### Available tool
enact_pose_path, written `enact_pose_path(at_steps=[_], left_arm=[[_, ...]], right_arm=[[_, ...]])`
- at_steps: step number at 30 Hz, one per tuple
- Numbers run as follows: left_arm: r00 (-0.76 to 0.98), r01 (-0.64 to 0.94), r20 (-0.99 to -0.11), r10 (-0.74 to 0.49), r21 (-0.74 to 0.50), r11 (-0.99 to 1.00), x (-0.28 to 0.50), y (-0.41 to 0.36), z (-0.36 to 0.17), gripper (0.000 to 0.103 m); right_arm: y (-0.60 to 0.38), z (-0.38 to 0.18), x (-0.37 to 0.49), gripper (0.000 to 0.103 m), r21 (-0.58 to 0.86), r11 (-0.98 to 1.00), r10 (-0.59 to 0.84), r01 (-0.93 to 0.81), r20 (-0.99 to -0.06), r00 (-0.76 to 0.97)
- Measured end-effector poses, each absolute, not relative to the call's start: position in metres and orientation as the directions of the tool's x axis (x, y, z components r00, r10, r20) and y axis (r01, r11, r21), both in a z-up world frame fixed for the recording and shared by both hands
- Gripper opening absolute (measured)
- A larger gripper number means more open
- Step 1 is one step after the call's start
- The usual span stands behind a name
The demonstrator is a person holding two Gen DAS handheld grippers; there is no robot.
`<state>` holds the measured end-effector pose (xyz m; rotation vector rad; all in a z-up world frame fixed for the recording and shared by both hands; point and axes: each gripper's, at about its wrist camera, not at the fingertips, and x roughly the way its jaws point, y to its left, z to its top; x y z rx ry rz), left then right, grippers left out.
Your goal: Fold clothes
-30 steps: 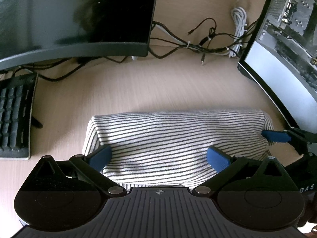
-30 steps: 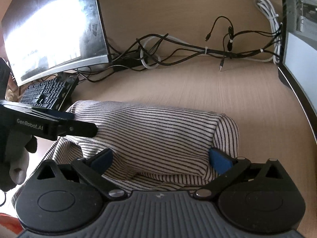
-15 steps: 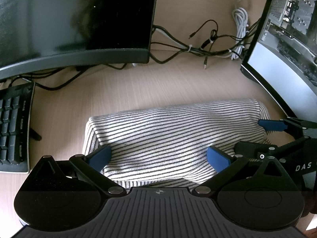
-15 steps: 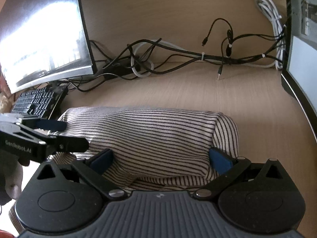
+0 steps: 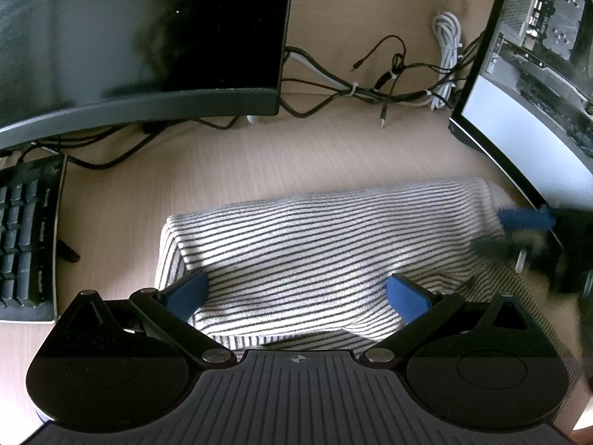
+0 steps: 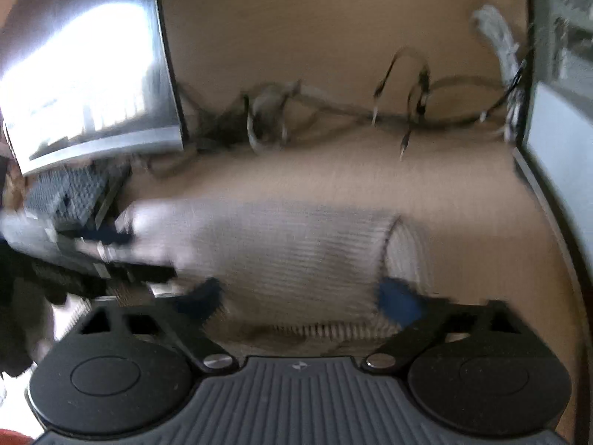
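Observation:
A striped garment (image 5: 333, 244) lies folded into a long band across the wooden desk (image 5: 259, 163). My left gripper (image 5: 296, 294) stands open, its blue pads (image 5: 187, 293) wide apart on either side of the band's near edge. My right gripper (image 6: 300, 300) straddles the garment (image 6: 296, 252) at its right end. Its jaws are closing with cloth between them, the pads still well apart. The right wrist view is smeared by motion. In the left wrist view the right gripper (image 5: 519, 230) shows blurred at the garment's right end. The left gripper (image 6: 107, 239) shows at the garment's left end.
A dark monitor (image 5: 141, 37) stands at the back left and a keyboard (image 5: 26, 244) at the left. A second screen (image 5: 526, 111) rises on the right. Tangled cables (image 5: 370, 89) run along the back of the desk. Bare wood lies beyond the garment.
The right gripper's fingers have drawn closer together around the cloth, and its view has gone blurred as it lifts slightly. The left gripper has stayed where it was.

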<state>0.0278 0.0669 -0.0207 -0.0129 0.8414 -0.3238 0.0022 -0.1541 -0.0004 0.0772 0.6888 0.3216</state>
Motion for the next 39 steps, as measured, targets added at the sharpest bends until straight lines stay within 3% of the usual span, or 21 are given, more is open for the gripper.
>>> enact_pose_path(at_steps=[2,4,6,11,17,24,28,31,34,39], left_arm=[[0.625,0.27,-0.728,-0.282,-0.138,0.953,0.027,0.066,-0.021,0.103],[0.625,0.251,-0.729,-0.28,-0.152,0.956,0.027,0.067,-0.019,0.103],[0.618,0.217,-0.736,-0.277,-0.179,0.96,0.026,0.068,-0.013,0.103],[0.6,0.19,-0.729,-0.33,-0.271,0.944,0.018,0.069,0.005,0.103],[0.566,0.193,-0.753,-0.337,-0.276,0.941,0.02,0.064,-0.01,0.103],[0.56,0.184,-0.757,-0.336,-0.282,0.942,0.022,0.066,-0.02,0.103],[0.568,0.171,-0.747,-0.346,-0.304,0.937,0.015,0.07,-0.021,0.103],[0.537,0.126,-0.765,-0.354,-0.342,0.931,0.009,0.077,-0.023,0.103],[0.541,0.083,-0.766,-0.348,-0.363,0.928,-0.008,0.09,-0.019,0.103],[0.578,-0.028,-0.764,-0.286,-0.369,0.929,-0.043,0.123,-0.005,0.103]], right_arm=[[-0.162,0.006,0.008,0.048,0.181,0.952,0.307,-0.249,-0.593,0.744],[-0.172,0.001,0.016,0.048,0.191,0.952,0.305,-0.237,-0.614,0.728],[-0.175,-0.015,0.023,0.048,0.177,0.957,0.288,-0.229,-0.666,0.688],[-0.173,-0.027,0.016,0.055,0.139,0.958,0.277,-0.25,-0.669,0.69],[-0.172,-0.03,0.015,0.064,0.136,0.954,0.288,-0.268,-0.669,0.685],[-0.172,-0.014,0.022,0.064,0.157,0.949,0.305,-0.275,-0.684,0.662],[-0.164,0.016,0.035,0.064,0.145,0.909,0.39,-0.391,-0.627,0.674],[-0.144,0.016,0.058,0.064,0.109,0.845,0.461,-0.524,-0.645,0.61],[-0.111,-0.002,0.08,0.07,0.087,0.788,0.485,-0.61,-0.697,0.528],[-0.071,-0.029,0.111,0.092,0.062,0.733,0.485,-0.677,-0.746,0.457]])
